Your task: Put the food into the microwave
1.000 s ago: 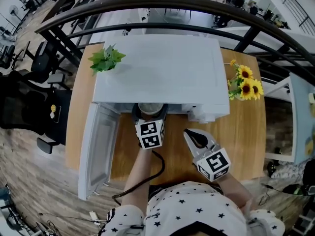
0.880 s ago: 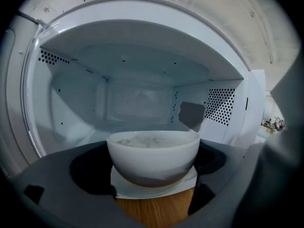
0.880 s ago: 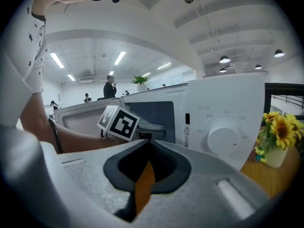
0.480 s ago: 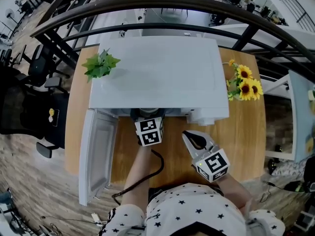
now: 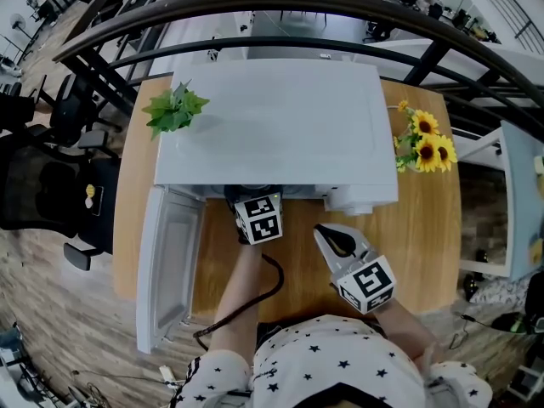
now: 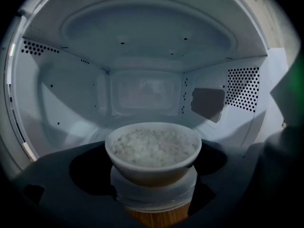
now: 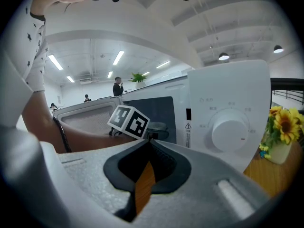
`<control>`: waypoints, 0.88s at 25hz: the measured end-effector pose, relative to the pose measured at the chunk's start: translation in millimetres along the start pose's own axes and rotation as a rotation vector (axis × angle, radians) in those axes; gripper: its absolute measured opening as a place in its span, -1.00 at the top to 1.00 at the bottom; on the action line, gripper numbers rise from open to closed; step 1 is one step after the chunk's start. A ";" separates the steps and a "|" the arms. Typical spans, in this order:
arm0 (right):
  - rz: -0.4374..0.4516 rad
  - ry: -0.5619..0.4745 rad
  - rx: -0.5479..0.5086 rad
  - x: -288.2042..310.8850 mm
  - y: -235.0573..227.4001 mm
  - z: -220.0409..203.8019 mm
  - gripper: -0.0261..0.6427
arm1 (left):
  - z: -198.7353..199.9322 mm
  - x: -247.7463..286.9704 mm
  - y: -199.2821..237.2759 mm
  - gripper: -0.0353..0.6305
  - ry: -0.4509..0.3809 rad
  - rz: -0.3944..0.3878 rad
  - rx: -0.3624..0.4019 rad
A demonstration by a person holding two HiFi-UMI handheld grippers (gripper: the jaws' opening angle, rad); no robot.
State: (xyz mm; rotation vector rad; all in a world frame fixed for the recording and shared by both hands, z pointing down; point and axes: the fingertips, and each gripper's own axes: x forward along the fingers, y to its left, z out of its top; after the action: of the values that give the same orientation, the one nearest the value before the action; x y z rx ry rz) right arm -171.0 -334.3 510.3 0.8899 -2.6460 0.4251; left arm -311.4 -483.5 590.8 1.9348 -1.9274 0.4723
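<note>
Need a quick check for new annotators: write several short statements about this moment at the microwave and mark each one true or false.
1. The door of the microwave is swung open. True.
2. The right gripper holds the bowl of rice. False: the left gripper grips it, and the right gripper is shut on nothing over the table.
3. The sunflowers stand on top of the microwave. False: they stand on the table at its right, and the green plant is the one on top.
4. No other dish shows in the microwave chamber behind the bowl. True.
</note>
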 end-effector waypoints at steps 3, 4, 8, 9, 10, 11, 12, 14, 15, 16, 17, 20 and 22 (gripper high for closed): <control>0.003 0.000 0.002 -0.7 0.8 -0.3 0.90 | -4.6 2.8 1.3 -0.62 0.022 0.031 0.044; 0.003 0.000 0.003 -1.2 0.7 -0.4 0.90 | -5.7 3.7 0.9 -0.62 0.030 0.039 0.059; 0.002 0.001 0.002 -2.6 0.6 -0.7 0.90 | -6.5 5.2 0.3 -0.62 0.048 0.050 0.077; 0.002 0.002 0.002 -2.8 0.9 -0.7 0.90 | -6.6 5.5 0.3 -0.62 0.051 0.049 0.076; 0.003 0.002 0.001 -3.0 1.5 -0.7 0.90 | -6.6 5.6 0.4 -0.62 0.054 0.049 0.075; 0.004 0.001 -0.001 -3.3 2.2 -0.6 0.90 | -6.6 5.7 0.4 -0.62 0.055 0.049 0.075; 0.006 0.001 -0.002 -3.6 3.0 -0.4 0.90 | -6.4 5.6 0.4 -0.62 0.056 0.049 0.074; 0.007 -0.002 -0.005 -4.6 4.6 0.2 0.90 | -6.3 5.5 0.2 -0.62 0.056 0.048 0.074; 0.007 -0.003 -0.007 -5.3 5.4 0.5 0.90 | -6.6 5.3 -0.1 -0.62 0.057 0.044 0.072; 0.007 -0.005 -0.009 -6.2 6.2 0.8 0.90 | -7.2 4.7 -0.6 -0.62 0.058 0.038 0.069; 0.007 -0.006 -0.011 -7.6 7.0 1.0 0.90 | -8.3 3.7 -1.2 -0.62 0.062 0.030 0.064; 0.007 -0.010 -0.018 -13.8 9.5 2.7 0.90 | -13.4 -2.2 -3.3 -0.62 0.078 0.009 0.039; 0.009 -0.010 -0.025 -18.6 12.4 3.3 0.90 | -16.2 -8.3 -5.1 -0.62 0.085 -0.003 0.025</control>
State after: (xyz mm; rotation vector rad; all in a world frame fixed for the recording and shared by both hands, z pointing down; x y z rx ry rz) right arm -165.3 -316.3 498.0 0.8749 -2.6597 0.3900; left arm -306.0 -468.5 600.9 1.9010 -1.8738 0.5707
